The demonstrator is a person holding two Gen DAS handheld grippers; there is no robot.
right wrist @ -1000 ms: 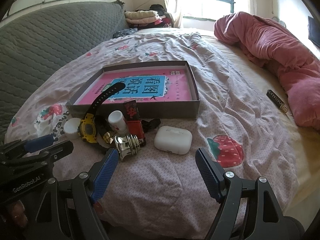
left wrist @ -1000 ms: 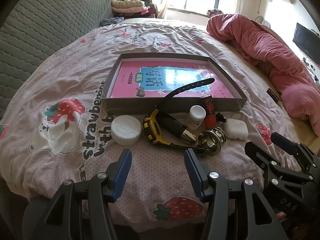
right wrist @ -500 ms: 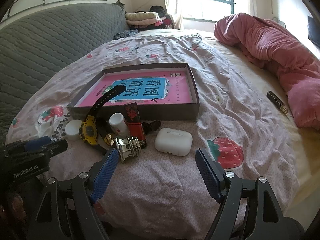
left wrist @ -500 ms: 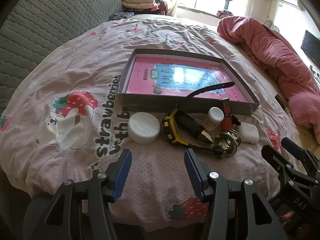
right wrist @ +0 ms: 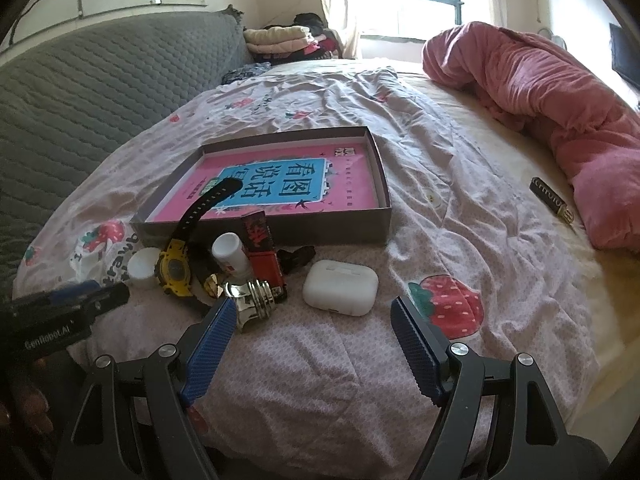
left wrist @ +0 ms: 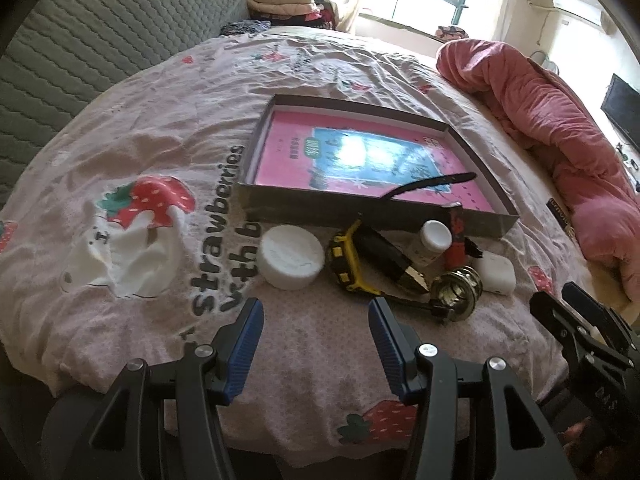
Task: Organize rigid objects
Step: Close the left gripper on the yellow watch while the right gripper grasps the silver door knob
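A brown shallow box (left wrist: 372,216) (right wrist: 376,184) with a pink book inside lies on the bed. In front of it sit a white round jar (left wrist: 291,257) (right wrist: 142,269), a yellow watch (left wrist: 346,262) (right wrist: 173,268) with its black strap leaning on the box, a small white bottle (left wrist: 434,240) (right wrist: 230,252), a red lighter (left wrist: 456,236) (right wrist: 264,256), a shiny metal knob (left wrist: 456,292) (right wrist: 252,300) and a white earbud case (left wrist: 494,274) (right wrist: 340,287). My left gripper (left wrist: 316,338) is open, just short of the jar and watch. My right gripper (right wrist: 314,344) is open, just short of the earbud case.
A pink quilt (left wrist: 560,128) (right wrist: 540,92) is heaped on the right. A small dark packet (right wrist: 552,200) lies by it. A grey quilted headboard (left wrist: 100,32) runs along the left. Folded clothes (right wrist: 280,38) are stacked at the far end.
My left gripper has shifted left and back, so the objects sit further right in its view. My right gripper has barely moved. Both stay open.
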